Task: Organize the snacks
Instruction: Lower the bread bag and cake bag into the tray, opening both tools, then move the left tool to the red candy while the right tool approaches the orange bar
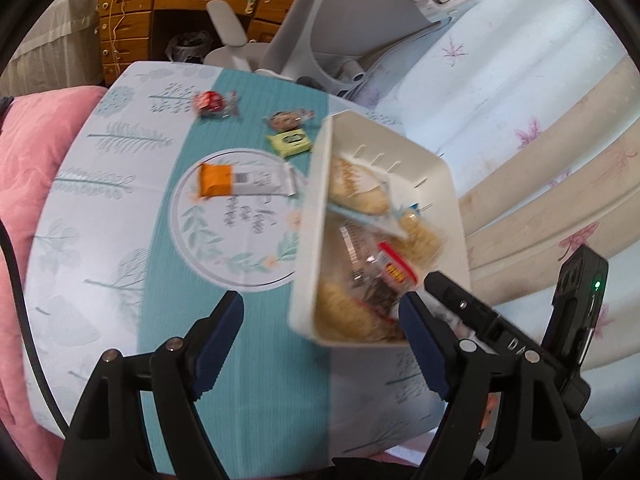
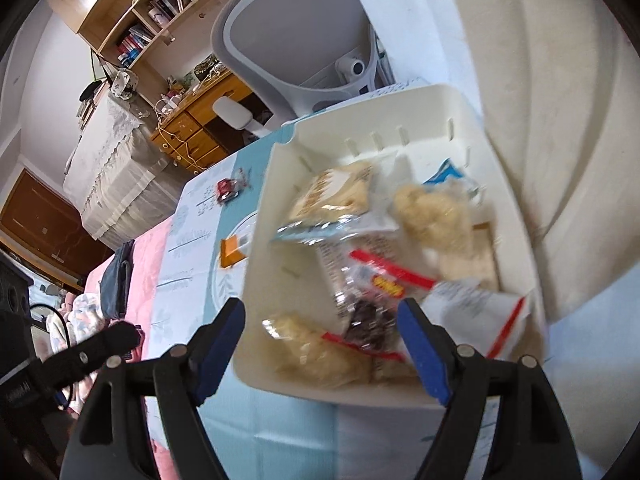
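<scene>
A white plastic bin (image 1: 316, 208) stands at the right of the patterned table cloth (image 1: 120, 208) and holds several snack packets (image 1: 360, 192). On the cloth lie an orange and white packet (image 1: 236, 179), a green packet (image 1: 290, 142), a brown wrapped snack (image 1: 286, 120) and a red one (image 1: 210, 103). My left gripper (image 1: 320, 336) is open and empty, near the bin's front left corner. My right gripper (image 2: 320, 340) is open and empty over the bin's (image 2: 260, 280) near end, above a clear packet with a red strip (image 2: 380, 280). The right gripper's body shows in the left wrist view (image 1: 480, 316).
A grey office chair (image 1: 320, 40) stands behind the table, with a wooden desk (image 1: 160, 8) beyond it. A pink blanket (image 1: 36, 152) lies to the left. A bed with pale floral bedding (image 1: 540, 128) is on the right.
</scene>
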